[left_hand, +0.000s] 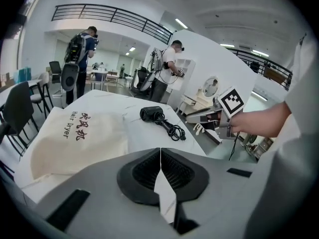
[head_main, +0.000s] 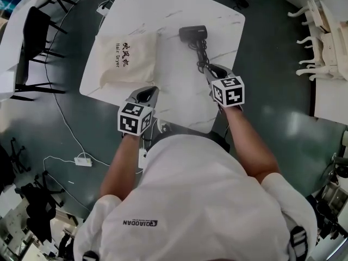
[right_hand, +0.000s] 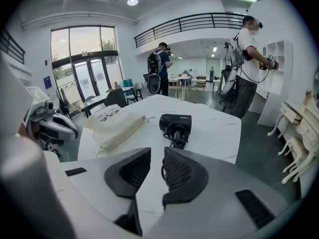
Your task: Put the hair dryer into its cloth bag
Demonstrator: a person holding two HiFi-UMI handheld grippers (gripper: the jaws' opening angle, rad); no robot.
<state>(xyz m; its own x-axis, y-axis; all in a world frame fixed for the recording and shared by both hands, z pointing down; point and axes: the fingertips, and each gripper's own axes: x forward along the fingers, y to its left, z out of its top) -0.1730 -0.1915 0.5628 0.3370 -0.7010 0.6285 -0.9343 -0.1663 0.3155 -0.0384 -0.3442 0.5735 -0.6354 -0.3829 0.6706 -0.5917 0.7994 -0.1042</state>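
Observation:
A black hair dryer lies on the white marble table with its coiled cord trailing toward me. A cream cloth bag printed "Hair Dryer" lies flat to its left. My right gripper hovers just short of the cord, jaws a little apart with nothing between them. My left gripper is shut and empty at the table's near edge, just below the bag.
Black chairs stand left of the table, with a white cable and power strip on the green floor. White furniture parts lie at the right. People with backpacks stand in the room beyond the table.

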